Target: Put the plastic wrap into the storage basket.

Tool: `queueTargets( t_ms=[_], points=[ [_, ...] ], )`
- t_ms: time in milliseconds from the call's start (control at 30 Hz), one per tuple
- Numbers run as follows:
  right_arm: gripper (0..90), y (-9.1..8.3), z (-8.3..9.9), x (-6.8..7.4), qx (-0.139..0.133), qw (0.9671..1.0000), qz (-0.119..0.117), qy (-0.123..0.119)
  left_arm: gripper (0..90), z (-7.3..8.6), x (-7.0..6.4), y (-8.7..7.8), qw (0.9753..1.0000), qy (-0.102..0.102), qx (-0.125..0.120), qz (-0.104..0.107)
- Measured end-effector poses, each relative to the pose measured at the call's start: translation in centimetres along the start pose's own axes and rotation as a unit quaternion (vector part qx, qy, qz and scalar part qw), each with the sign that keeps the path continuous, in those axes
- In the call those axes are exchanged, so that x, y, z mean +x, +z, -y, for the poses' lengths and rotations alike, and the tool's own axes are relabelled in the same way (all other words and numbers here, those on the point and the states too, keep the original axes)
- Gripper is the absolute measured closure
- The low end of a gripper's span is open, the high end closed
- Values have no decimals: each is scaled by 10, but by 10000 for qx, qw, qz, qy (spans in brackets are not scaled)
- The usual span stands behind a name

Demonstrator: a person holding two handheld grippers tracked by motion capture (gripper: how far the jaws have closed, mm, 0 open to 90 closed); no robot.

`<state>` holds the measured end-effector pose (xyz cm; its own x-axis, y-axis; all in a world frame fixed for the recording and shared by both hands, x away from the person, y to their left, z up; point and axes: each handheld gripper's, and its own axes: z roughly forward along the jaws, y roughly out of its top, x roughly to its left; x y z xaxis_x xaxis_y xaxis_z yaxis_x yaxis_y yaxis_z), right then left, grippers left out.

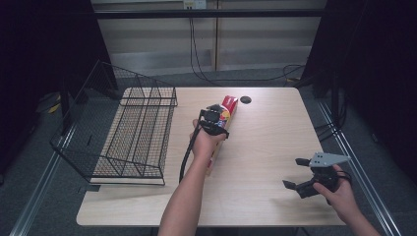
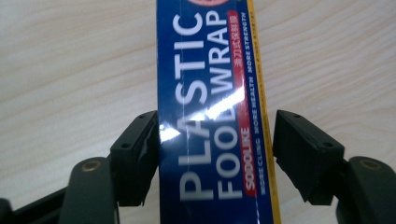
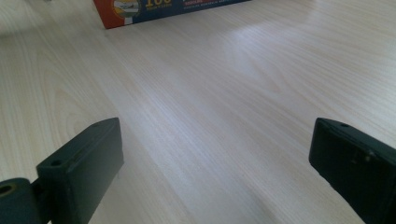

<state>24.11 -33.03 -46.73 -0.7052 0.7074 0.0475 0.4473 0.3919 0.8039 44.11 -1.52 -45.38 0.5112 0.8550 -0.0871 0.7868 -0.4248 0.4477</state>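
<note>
A long blue, red and yellow box (image 1: 229, 105) printed "PLASTIC FOOD WRAP" (image 2: 210, 116) lies flat near the middle of the wooden table (image 1: 265, 137), running front to back. My left gripper (image 1: 213, 120) points down over it and is open. Its jaws straddle the box (image 2: 215, 135): the left jaw touches the box's side, the right jaw stands a small gap off. My right gripper (image 1: 291, 172) hovers open near the table's front right, with bare wood between its jaws (image 3: 215, 140). One end of the box (image 3: 154, 7) shows far ahead of it.
A black wire basket (image 1: 128, 128) stands at the table's left, its left side overhanging the edge. A round black cable hole (image 1: 246, 100) sits just beyond the box. Cables lie on the floor behind the table.
</note>
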Motion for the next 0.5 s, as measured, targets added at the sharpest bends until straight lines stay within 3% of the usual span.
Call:
queueTargets(
  t_ms=[67, 100, 200, 300, 500],
  points=[
    [26, 0, 1, -1, 7, 10000, 22, 15, 341, -1, -1, 2, 9999, 22, 32, -101],
    [26, -1, 1, -1, -4, 10000, 22, 18, 386, -4, 2, 2, 9999, -90, 104, -38],
    [26, -2, 0, 0, -26, 10000, -3, 8, 408, -8, 3, 2, 9996, -172, 239, 10],
    [25, -1, 0, 1, -14, 10000, -22, -16, 428, -9, 5, -2, 9987, -156, 481, 50],
    [26, -1, 0, 2, -10, 10000, -47, -40, 446, -7, 9, -12, 9983, -174, 546, 135]
  ],
)
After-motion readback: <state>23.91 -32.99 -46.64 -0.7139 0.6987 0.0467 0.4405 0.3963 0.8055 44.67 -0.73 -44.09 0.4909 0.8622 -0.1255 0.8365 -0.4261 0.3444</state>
